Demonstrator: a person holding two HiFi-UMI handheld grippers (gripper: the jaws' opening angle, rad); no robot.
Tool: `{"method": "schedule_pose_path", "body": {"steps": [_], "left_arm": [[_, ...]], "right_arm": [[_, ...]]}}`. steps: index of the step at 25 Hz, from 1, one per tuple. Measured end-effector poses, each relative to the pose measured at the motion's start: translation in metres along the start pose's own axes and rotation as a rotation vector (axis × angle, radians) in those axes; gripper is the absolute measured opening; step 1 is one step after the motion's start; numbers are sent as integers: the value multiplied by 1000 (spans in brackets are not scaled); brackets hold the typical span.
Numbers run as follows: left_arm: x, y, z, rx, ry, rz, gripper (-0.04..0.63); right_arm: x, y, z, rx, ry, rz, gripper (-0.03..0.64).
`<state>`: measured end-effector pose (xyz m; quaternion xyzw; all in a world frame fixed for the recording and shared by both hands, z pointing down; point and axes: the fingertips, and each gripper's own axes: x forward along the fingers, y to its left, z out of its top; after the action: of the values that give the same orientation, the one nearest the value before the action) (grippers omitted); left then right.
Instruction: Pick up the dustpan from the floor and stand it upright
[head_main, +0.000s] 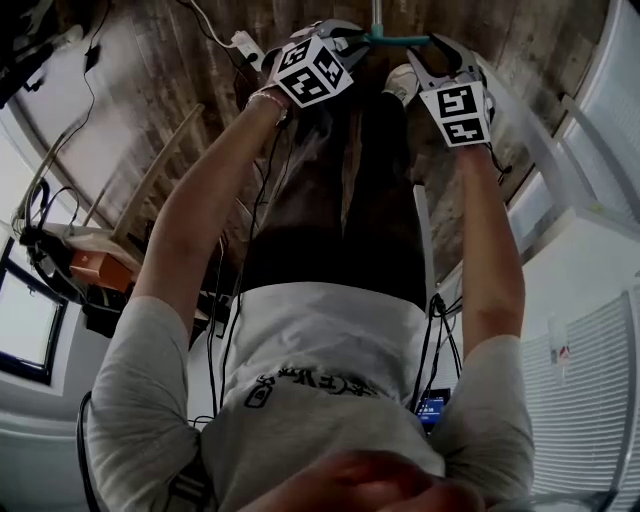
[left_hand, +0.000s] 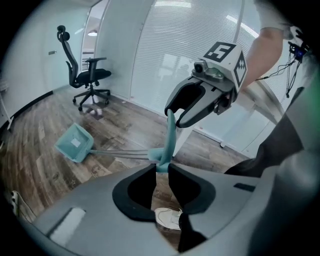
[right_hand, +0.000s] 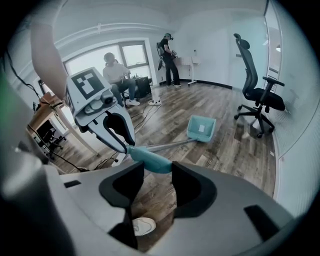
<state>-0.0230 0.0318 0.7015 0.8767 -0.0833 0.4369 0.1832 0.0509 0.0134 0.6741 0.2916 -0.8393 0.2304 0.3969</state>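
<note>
Both left gripper (left_hand: 160, 167) and right gripper (right_hand: 157, 167) clamp the dustpan (left_hand: 75, 142) handle; head view crops its pan.

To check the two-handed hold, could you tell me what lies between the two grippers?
The dustpan's teal handle spans from left gripper to right gripper, as the head view shows.

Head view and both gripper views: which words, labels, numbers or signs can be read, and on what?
None reads clearly.
Dark print on the shirt: upside down, too distorted.
White label on the dustpan: too small.
Small red-and-white sign: blurred.
Marker cubes: square patterns only, no letters.
</note>
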Motion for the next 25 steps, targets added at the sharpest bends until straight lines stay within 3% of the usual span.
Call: {"method": "schedule_pose_path", "body": {"steps": [25], "left_arm": [[-104, -3, 75, -5, -100, -85, 57]], "right_arm": [[-88, 1, 102, 33, -110, 22, 166]]}}
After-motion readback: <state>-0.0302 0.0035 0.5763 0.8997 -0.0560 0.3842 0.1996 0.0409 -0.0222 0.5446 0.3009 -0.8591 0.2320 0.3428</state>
